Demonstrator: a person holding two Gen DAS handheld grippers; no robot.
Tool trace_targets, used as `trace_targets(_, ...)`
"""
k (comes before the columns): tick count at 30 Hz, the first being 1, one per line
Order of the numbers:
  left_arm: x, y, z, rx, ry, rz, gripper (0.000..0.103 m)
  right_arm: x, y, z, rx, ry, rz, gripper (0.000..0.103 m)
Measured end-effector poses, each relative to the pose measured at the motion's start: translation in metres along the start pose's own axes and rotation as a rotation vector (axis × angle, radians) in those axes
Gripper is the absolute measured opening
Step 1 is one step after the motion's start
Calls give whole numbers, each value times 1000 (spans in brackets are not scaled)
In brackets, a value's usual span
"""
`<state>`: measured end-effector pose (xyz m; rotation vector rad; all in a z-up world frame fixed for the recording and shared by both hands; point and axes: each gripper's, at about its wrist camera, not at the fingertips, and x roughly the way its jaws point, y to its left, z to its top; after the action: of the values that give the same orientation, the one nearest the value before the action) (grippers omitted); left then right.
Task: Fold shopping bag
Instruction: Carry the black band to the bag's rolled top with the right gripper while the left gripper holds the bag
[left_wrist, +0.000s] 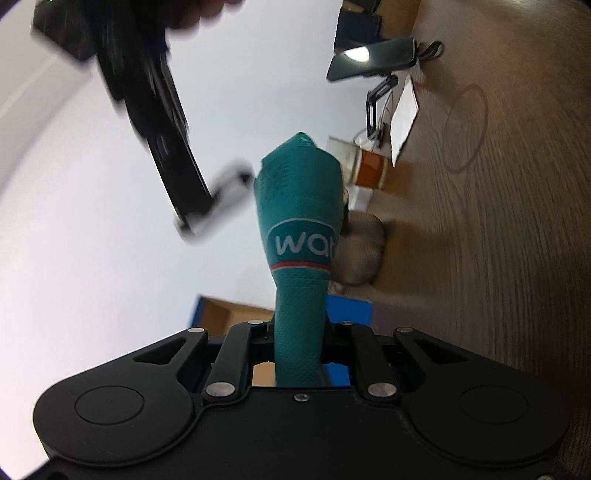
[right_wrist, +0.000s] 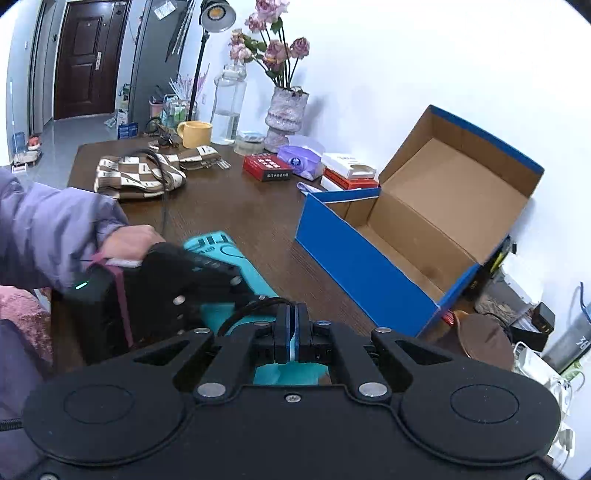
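1. White wall backs a dark wooden desk (right_wrist: 255, 214) crowded along its far edge.
2. Nearest the work stands an open blue cardboard box (right_wrist: 406, 236), its lid tipped back against the wall.
3. Behind the box lie a red packet (right_wrist: 269, 168), a tissue pack (right_wrist: 300, 158) and small white and red cartons (right_wrist: 349, 171).
4. Further back stand a vase of dried roses (right_wrist: 284, 114), a glass bottle (right_wrist: 228, 107), a yellow mug (right_wrist: 195, 133) and a lamp (right_wrist: 216, 14).
5. A brown checked bag (right_wrist: 138, 177) lies on the far left part of the desk.
6. The teal shopping bag (left_wrist: 301, 229), rolled into a bundle, is gripped by the left claw (left_wrist: 300, 354), whose jaws are narrow and pressed on its lower end.
7. The right claw (right_wrist: 291, 332) is fully closed with nothing visible between its jaws; it is just above the bag.
8. A hand (right_wrist: 129, 240) in a lilac sleeve (right_wrist: 48, 236) holds the left tool.
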<state>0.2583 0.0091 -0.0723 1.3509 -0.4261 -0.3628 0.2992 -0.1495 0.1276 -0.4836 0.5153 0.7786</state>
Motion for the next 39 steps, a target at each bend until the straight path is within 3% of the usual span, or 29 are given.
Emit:
trace_targets(4, -9, -7, -1, 74, -33, 81, 12, 13, -3, -2, 38, 36, -4, 2)
trace_targets(9, -16, -11, -2, 88, -76, 126, 12, 17, -1, -7, 32, 52, -2, 8)
trace_targets(13, -16, -11, 3, 77, -100, 141, 12, 14, -6, -5, 57, 38, -25, 24)
trace_targets(20, -14, -12, 5, 92, -109, 119, 12, 6, -7, -5, 38, 33, -50, 33)
trace_targets(23, -13, -12, 5, 97, -108, 99, 12, -4, 3, -6, -54, -5, -8, 34)
trace_targets(27, -14, -9, 3, 108, -111, 70, 12, -11, 39, -14, -300, 7, 25, 40)
trace_targets(30, -14, -9, 3, 133, -132, 83, 12, 1, 52, -21, -351, 50, 75, 39)
trace_targets(33, -17, -11, -1, 225, -173, 92, 12, 14, 49, -23, -319, 95, 113, 37)
trace_targets(37, -21, -12, -1, 236, -185, 77, 12, 24, 35, -20, -191, 138, 144, 11)
trace_targets(39, -23, -12, 1, 222, -180, 61, 12, 26, 32, -20, -170, 148, 143, 8)
